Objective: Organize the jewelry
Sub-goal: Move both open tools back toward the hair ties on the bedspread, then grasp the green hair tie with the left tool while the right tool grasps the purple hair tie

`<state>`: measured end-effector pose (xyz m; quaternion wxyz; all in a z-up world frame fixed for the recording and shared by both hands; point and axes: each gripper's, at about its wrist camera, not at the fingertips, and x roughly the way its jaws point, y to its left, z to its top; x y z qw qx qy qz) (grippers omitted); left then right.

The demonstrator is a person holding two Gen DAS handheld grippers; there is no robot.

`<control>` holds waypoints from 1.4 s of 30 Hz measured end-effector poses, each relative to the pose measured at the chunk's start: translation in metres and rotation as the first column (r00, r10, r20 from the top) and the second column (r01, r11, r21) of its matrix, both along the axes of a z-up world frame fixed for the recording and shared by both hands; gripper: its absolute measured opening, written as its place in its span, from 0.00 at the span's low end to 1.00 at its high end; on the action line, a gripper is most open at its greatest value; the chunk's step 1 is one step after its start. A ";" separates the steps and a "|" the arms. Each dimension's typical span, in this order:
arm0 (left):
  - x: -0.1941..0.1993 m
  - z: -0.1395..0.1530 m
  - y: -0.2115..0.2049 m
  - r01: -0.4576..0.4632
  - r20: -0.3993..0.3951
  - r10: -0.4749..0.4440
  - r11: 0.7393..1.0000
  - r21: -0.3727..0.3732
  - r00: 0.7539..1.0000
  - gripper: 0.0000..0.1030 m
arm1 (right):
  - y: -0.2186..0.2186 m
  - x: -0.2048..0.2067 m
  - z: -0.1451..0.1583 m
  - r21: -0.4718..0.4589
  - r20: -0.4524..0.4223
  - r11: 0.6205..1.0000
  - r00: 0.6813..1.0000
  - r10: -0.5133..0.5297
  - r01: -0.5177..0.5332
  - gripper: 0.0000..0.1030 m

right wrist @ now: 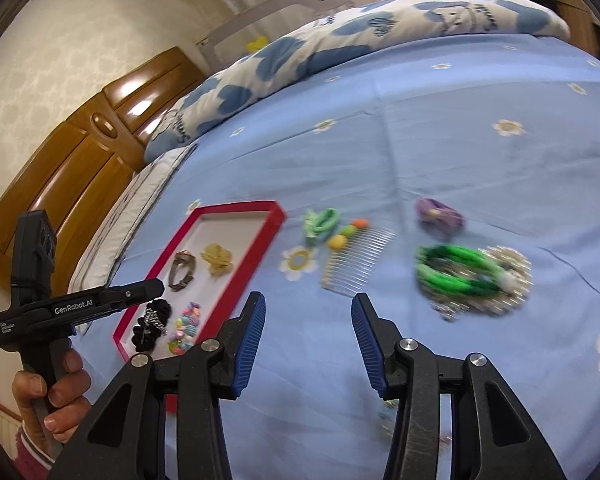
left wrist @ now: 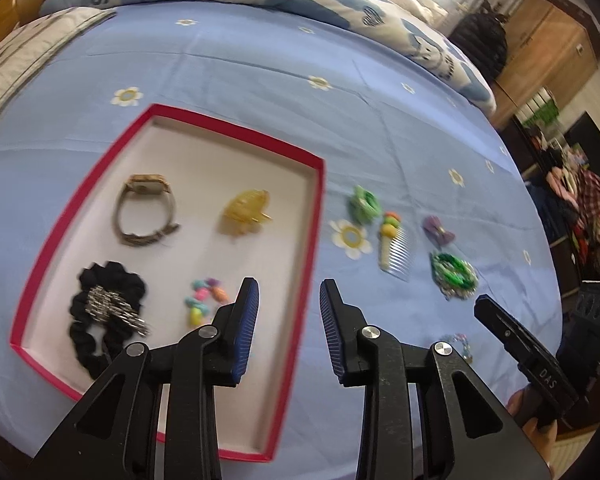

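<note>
Left tool (left wrist: 288, 308): jaws wide, empty, above right rim of red tray (left wrist: 314, 216). Right tool (right wrist: 308, 320): wide, empty, over bed sheet (right wrist: 420, 140).

Comb (right wrist: 356, 264): light, rigid plastic, thin brittle teeth; judged best gripped at beaded spine.

Green bracelet (right wrist: 456, 274): soft, braided, compliant.

Purple bow (right wrist: 440, 212): fabric, light.

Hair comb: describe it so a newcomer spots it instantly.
Start at the red-rimmed tray on the blue bedsheet. Outside it, toward the green bracelets, several loose pieces lie on the sheet. The hair comb is the only one with a row of clear teeth, topped with orange, green and yellow beads.
</note>
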<state>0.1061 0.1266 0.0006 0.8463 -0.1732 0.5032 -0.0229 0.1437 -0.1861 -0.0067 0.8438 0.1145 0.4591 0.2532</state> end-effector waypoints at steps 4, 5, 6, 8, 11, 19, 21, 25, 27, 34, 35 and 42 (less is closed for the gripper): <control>0.001 -0.002 -0.019 0.038 -0.009 -0.038 0.999 0.002 0.999 0.29 | -0.028 -0.008 -0.003 0.000 -0.003 0.998 0.998 -0.056 0.056 0.46; 0.002 -0.003 -0.023 0.045 -0.012 -0.045 0.999 0.001 0.999 0.29 | -0.035 -0.009 -0.004 0.001 -0.007 0.997 0.997 -0.071 0.071 0.46; 0.003 -0.003 -0.027 0.051 -0.015 -0.051 0.999 0.000 0.999 0.29 | -0.042 -0.010 -0.006 0.002 -0.011 0.996 0.996 -0.086 0.086 0.46; 0.005 -0.004 -0.034 0.062 -0.021 -0.063 0.998 -0.004 0.998 0.29 | -0.054 -0.012 -0.007 0.000 -0.016 0.993 0.993 -0.116 0.116 0.47; 0.010 -0.005 -0.043 0.079 -0.023 -0.079 0.997 0.001 0.997 0.29 | -0.067 -0.011 -0.009 -0.002 -0.019 0.990 0.990 -0.142 0.142 0.47; 0.030 -0.006 -0.060 0.107 -0.033 -0.107 0.994 0.001 0.994 0.29 | -0.081 0.001 -0.006 -0.012 0.000 0.986 0.986 -0.168 0.168 0.47; 0.036 -0.007 -0.064 0.111 -0.037 -0.111 0.994 -0.001 0.993 0.29 | -0.080 0.007 -0.005 -0.016 0.005 0.987 0.987 -0.160 0.160 0.47; 0.052 -0.012 -0.071 0.118 -0.050 -0.118 0.993 -0.006 0.992 0.29 | -0.073 0.023 -0.006 -0.031 0.010 0.990 0.991 -0.137 0.137 0.47; 0.061 -0.014 -0.075 0.123 -0.052 -0.123 0.992 -0.009 0.991 0.29 | -0.070 0.033 -0.009 -0.041 0.005 0.991 0.992 -0.124 0.124 0.47; 0.101 -0.033 -0.085 0.129 -0.092 -0.129 0.992 -0.011 0.987 0.29 | -0.055 0.076 -0.021 -0.092 -0.028 0.994 0.997 -0.068 0.065 0.47; 0.106 -0.036 -0.085 0.126 -0.097 -0.127 0.992 -0.013 0.987 0.29 | -0.053 0.080 -0.024 -0.097 -0.036 0.993 0.997 -0.064 0.061 0.47; 0.137 -0.057 -0.091 0.124 -0.138 -0.124 0.992 -0.006 0.983 0.27 | -0.043 0.107 -0.044 -0.132 -0.093 0.991 0.995 -0.033 0.020 0.47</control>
